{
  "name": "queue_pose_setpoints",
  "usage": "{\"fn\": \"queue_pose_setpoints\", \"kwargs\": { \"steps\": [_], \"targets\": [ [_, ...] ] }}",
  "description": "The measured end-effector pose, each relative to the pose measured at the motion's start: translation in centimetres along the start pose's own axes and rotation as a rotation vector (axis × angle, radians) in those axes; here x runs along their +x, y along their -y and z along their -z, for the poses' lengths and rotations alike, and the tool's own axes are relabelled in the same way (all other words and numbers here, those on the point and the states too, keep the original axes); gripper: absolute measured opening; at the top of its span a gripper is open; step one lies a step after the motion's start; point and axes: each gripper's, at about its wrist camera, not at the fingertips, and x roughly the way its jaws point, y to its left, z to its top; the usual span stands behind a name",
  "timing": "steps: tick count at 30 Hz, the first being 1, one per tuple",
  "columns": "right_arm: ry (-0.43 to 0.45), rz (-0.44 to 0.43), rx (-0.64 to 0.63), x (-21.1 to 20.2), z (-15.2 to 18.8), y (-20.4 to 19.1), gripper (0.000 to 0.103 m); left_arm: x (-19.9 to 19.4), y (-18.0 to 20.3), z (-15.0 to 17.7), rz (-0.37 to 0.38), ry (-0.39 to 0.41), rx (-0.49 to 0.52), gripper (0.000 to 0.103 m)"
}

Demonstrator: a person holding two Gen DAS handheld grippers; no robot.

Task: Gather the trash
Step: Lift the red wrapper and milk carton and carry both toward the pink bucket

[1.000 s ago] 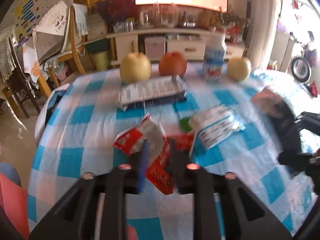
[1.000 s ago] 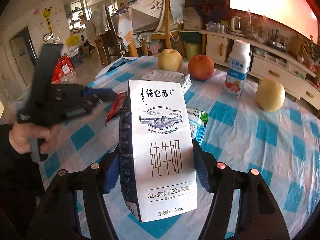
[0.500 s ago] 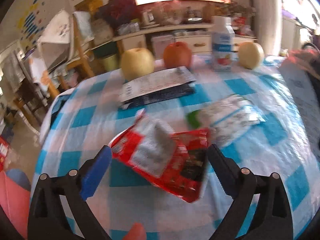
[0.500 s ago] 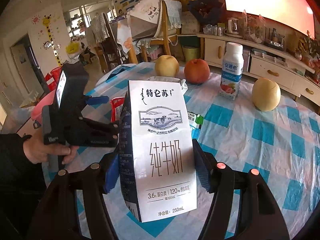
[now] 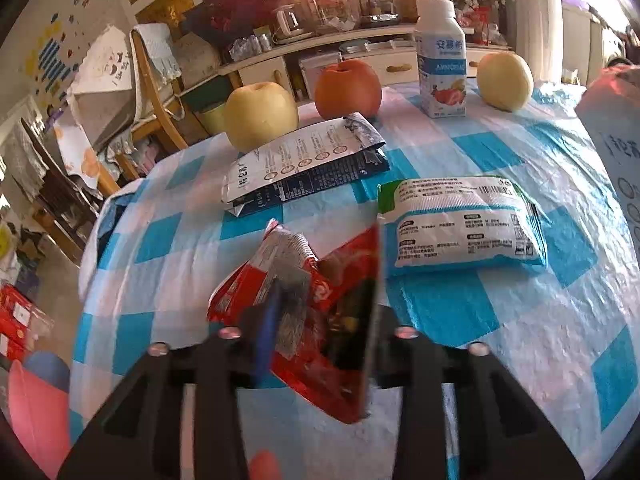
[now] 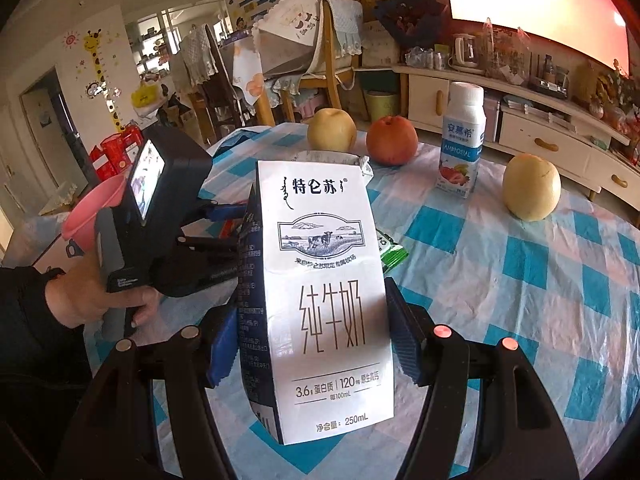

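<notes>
On bench, left wrist view: left hand-held gripper jaws just closing, pinching red wrapper; flattened carton, white-green packet uncollected. Right wrist view: right hand-held gripper clamps milk carton, lifted. Task judged underway.

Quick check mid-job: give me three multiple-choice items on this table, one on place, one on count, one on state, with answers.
1. Where is the bottle?
A. between the red apple and a pear
B. on the flat carton
C. in a gripper

2. How many pears show?
A. one
B. two
C. four

3. What does the left gripper hold?
A. nothing
B. the pouch
C. the red wrapper

Answers: 1 A, it stands between those fruits. 2 B, one at each end of the row. 3 C, its jaws have just been closing and pinch the wrapper.
</notes>
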Motion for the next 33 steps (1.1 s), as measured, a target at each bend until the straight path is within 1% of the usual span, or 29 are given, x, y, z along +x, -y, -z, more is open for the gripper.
{"fn": "queue_pose_setpoints", "kwargs": {
  "steps": [2,4,8,11,18,26,30,33],
  "targets": [
    [-0.002,0.003,0.003,0.0,0.0,0.1,0.066,-0.5,0.1,0.3,-0.015,0.009,0.008,0.023],
    [-0.001,0.003,0.003,0.0,0.1,0.1,0.066,-0.9,-0.2,0.3,-0.009,0.017,0.001,0.019],
    [0.004,0.007,0.003,-0.1,0.1,0.1,0.066,-2.4,-1.8,0.0,-0.007,0.057,-0.056,0.013],
    [0.007,0.012,0.002,-0.2,0.0,0.1,0.066,-3.5,-3.6,-0.2,0.041,0.078,-0.131,0.013],
    [0.020,0.021,-0.007,-0.6,-0.2,-0.3,0.066,-5.7,-6.0,-0.6,0.072,0.122,-0.203,0.013],
    [0.042,0.029,-0.039,-1.2,-0.8,-1.9,0.066,-9.4,-8.0,-1.4,0.074,0.198,-0.237,0.013],
    [0.047,0.029,-0.064,-1.2,-1.5,-3.2,0.066,-11.3,-8.8,-0.7,0.061,0.216,-0.249,0.013],
    [0.053,0.020,-0.082,-1.3,-2.2,-4.5,0.066,-12.5,-9.5,0.2,0.037,0.222,-0.244,0.013]
  ]
}}
